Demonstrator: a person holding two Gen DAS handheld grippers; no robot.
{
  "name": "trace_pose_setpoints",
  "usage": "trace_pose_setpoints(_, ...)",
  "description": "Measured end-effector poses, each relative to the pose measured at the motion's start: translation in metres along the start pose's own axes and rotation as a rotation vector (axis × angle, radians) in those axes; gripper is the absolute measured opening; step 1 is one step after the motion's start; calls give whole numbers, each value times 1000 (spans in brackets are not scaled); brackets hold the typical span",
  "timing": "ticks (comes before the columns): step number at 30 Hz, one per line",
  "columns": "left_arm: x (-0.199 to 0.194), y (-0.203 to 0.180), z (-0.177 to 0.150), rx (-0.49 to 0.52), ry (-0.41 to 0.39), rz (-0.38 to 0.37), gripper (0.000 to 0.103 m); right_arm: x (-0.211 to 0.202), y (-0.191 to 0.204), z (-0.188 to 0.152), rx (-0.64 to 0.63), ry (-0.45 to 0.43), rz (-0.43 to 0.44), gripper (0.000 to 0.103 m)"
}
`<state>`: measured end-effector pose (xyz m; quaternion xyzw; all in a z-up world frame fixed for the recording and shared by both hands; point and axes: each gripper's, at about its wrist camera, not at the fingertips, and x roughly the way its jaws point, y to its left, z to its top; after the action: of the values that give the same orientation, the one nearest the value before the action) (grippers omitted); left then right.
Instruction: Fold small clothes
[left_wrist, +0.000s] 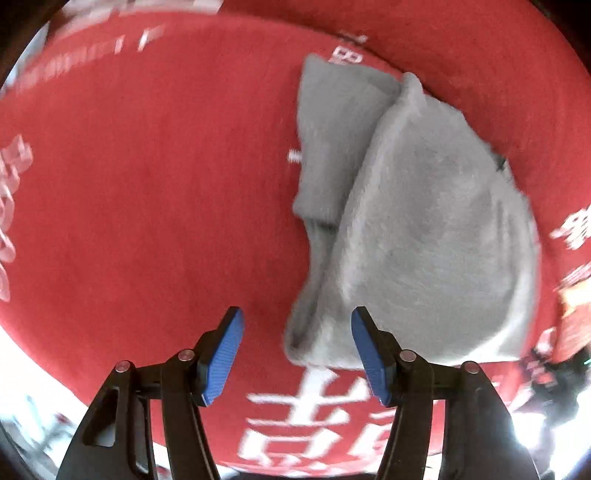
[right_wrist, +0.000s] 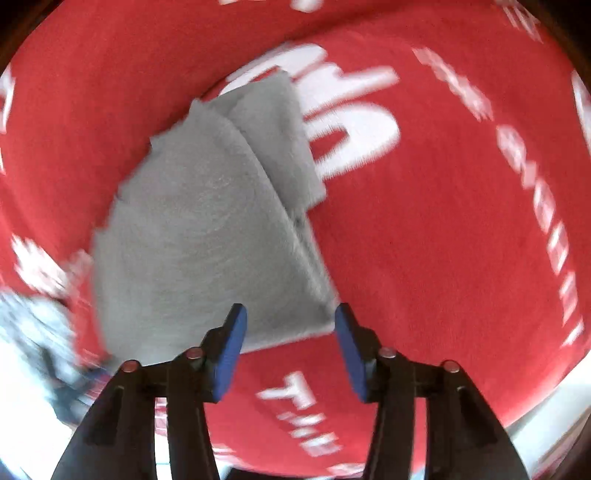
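Observation:
A small grey fleecy garment (left_wrist: 424, 229) lies partly folded on a red cloth with white lettering (left_wrist: 147, 184); one flap overlaps a narrower part along a diagonal edge. My left gripper (left_wrist: 297, 325) is open and empty, hovering above the garment's near left corner. In the right wrist view the same garment (right_wrist: 199, 236) lies on the red cloth (right_wrist: 443, 221). My right gripper (right_wrist: 290, 321) is open and empty, just above the garment's near right corner. Both views are motion blurred.
The red cloth covers the table. Its near edge (left_wrist: 55, 369) curves close to the grippers, with bright floor beyond. Blurred dark and grey objects (right_wrist: 37, 332) lie off the cloth at the lower left of the right wrist view, and dark items (left_wrist: 554, 376) at the left view's right edge.

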<state>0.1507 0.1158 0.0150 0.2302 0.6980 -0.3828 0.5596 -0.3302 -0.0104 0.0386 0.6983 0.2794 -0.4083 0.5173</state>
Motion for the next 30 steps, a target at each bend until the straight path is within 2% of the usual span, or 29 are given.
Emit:
trace_pose_setpoints(1,2,3,0,-27,12,-36,62,2,-7,-2,68,7,47,54)
trace_pose_setpoints(3,4,3,-5,-46,14,-60,62,6,-17,-7,152,8,88,54)
trace_pose_setpoints(6,5,-4,-4,-21,-10,-57,62,15,-27,-12,244,2,153,54)
trace_pose_setpoints(7,4,-9,-4,-4,-21,-47,56,16,-28,-13,265,-4,166,54)
trace_pose_setpoints(8,5,-12,-2,9,-30,-42,28,16,-29,-13,273,-8,169,53)
trace_pose_setpoints(9,6,-15,-4,27,-23,-41,14,16,-26,-12,274,-16,148,46)
trace_pose_setpoints(10,7,-19,-3,46,-13,-37,8,17,-21,-9,260,-11,115,10)
trace_pose_setpoints(12,-1,-26,0,94,-34,-20,8,21,-3,-1,194,-5,52,8)
trace_pose_setpoints(14,-9,-32,-4,142,-64,-4,8,13,15,1,74,-17,-17,8)
trace_pose_setpoints(17,0,-29,-8,154,-55,36,8,13,23,2,-38,-20,-109,8)
trace_pose_setpoints(19,10,-20,-11,146,-42,48,8,28,19,4,-51,6,-147,8)
trace_pose_setpoints(22,3,-19,-14,144,-52,35,8,30,16,5,-40,15,-144,9)
trace_pose_setpoints(24,-5,-21,-15,159,-56,51,8,23,16,0,-41,21,-179,16)
trace_pose_setpoints(26,-19,-26,-13,190,-80,67,8,16,16,-5,-35,24,-202,17)
trace_pose_setpoints(28,-34,-31,-7,210,-114,63,8,4,19,-12,-42,7,-211,17)
trace_pose_setpoints(30,-44,-38,2,230,-144,53,8,-5,35,-16,-101,-30,-196,17)
